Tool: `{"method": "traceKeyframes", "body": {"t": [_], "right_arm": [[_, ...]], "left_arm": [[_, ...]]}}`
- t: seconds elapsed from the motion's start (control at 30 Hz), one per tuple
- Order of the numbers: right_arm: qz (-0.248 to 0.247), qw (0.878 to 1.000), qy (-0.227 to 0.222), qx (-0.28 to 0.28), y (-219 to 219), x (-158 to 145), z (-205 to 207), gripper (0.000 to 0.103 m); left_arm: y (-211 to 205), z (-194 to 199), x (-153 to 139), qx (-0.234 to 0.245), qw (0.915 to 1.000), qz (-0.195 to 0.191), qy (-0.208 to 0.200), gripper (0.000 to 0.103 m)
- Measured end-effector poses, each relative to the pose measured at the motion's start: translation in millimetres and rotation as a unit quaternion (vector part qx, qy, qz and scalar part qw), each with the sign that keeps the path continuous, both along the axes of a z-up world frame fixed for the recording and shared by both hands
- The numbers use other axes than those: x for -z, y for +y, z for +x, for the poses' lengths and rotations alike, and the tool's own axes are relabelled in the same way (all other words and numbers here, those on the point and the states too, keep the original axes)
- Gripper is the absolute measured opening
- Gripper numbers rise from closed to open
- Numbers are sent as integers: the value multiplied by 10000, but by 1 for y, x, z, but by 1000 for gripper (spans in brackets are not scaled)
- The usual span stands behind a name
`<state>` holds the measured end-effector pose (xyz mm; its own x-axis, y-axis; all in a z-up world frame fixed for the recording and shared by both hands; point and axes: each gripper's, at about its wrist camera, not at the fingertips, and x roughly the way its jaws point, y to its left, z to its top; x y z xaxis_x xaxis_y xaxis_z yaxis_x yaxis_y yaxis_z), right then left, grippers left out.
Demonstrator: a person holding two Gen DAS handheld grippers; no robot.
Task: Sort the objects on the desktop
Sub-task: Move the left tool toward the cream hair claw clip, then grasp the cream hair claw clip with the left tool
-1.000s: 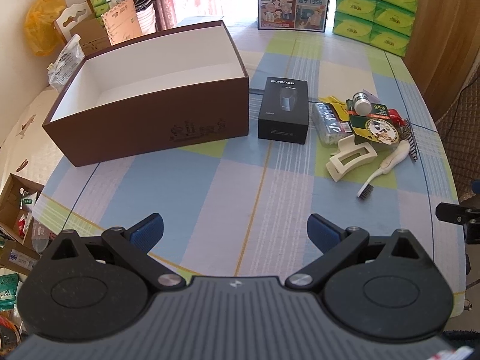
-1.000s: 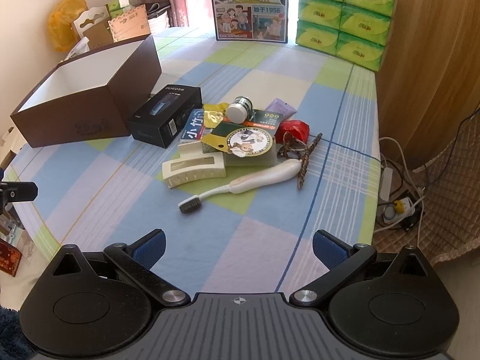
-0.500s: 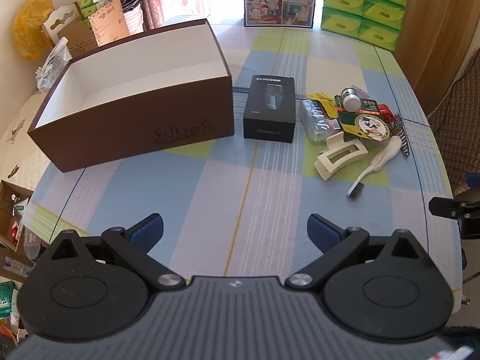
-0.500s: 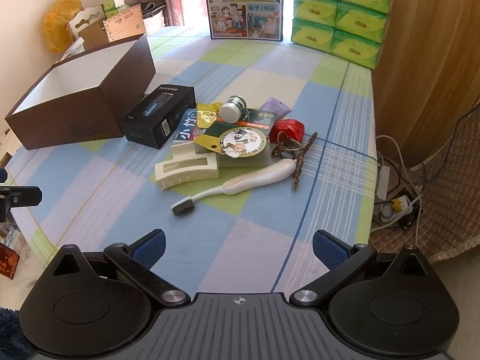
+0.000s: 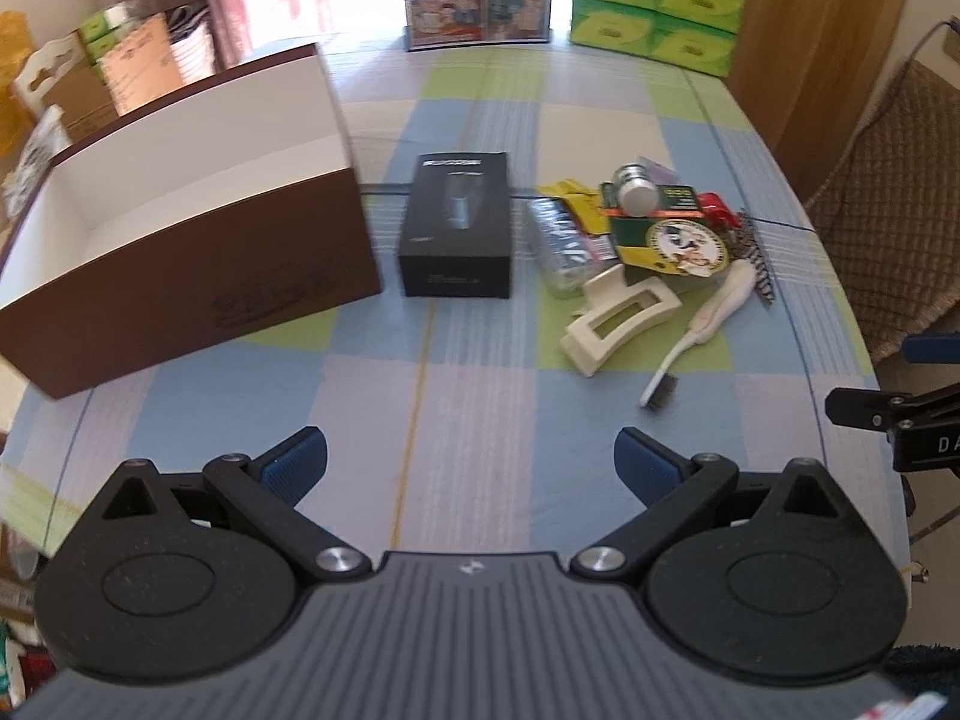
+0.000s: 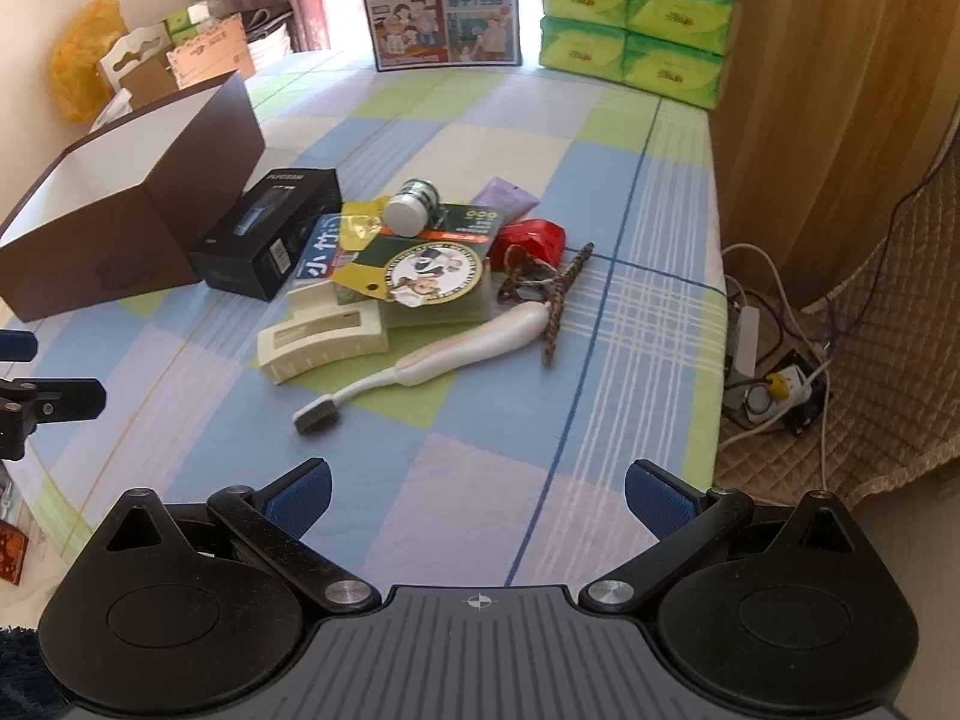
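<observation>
Left wrist view shows your left gripper [image 5: 470, 461] with its blue-padded fingers [image 5: 295, 468] spread wide apart, holding nothing and touching nothing; they hang above the checked surface [image 5: 480, 396] near its front edge. Ahead of them to the left sits the open brown box [image 5: 180, 276], its white inside showing. Just right of it, apart from its wall, lies the black carton [image 5: 457, 234]. Further right is the heap of small things: a cream hair claw [image 5: 618, 315], a white toothbrush [image 5: 702, 324] with its bristle head pointing toward you, and a green pack with a round badge [image 5: 678, 243] with a small white-capped bottle [image 5: 636, 195] lying behind it.

Your right gripper [image 6: 478, 497] is the same in the right wrist view: fingers [image 6: 660, 504] wide apart, empty, clear of every object, over the surface's near right corner. From there the toothbrush [image 6: 438, 357] lies nearest, its handle touching the green pack [image 6: 420, 282], and the hair claw [image 6: 321, 336] lies just left of it. A red packet [image 6: 534, 240] and a brown patterned hair tie [image 6: 546, 294] sit at the heap's right side, and a purple sachet [image 6: 504, 197] lies at the back. Stacked green tissue packs [image 6: 636, 18] and a picture carton [image 6: 441, 0] stand at the far end.
</observation>
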<state>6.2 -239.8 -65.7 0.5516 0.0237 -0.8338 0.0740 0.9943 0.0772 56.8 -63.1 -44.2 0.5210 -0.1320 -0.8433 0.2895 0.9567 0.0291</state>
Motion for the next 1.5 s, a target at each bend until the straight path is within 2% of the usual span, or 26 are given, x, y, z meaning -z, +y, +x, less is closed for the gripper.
{"method": "traceKeyframes", "body": {"t": [0.4, 0.8, 0.97, 1.27, 1.4, 1.43, 1.5], "right_arm": [[285, 9977, 136, 602, -28, 24, 3, 101], [307, 9940, 285, 1013, -42, 38, 12, 101], [325, 9916, 323, 1206, -48, 41, 13, 101], [362, 9875, 436, 1468, -54, 46, 11, 101], [371, 9866, 466, 1516, -55, 47, 10, 101], [372, 9866, 479, 1517, -55, 47, 11, 101], [371, 9867, 495, 1505, -55, 48, 12, 101]], "left_arm": [[-34, 36, 27, 1066, 9941, -145, -145, 99], [-65, 70, 57, 2037, 9790, 34, -106, 93], [-75, 84, 69, 2299, 9732, 88, -54, 83], [-94, 99, 84, 2877, 9574, 220, -82, 75], [-100, 102, 93, 2966, 9545, 320, -39, 64], [-99, 103, 94, 2976, 9542, 301, -8, 57], [-98, 102, 94, 2996, 9538, 233, 3, 50]]}}
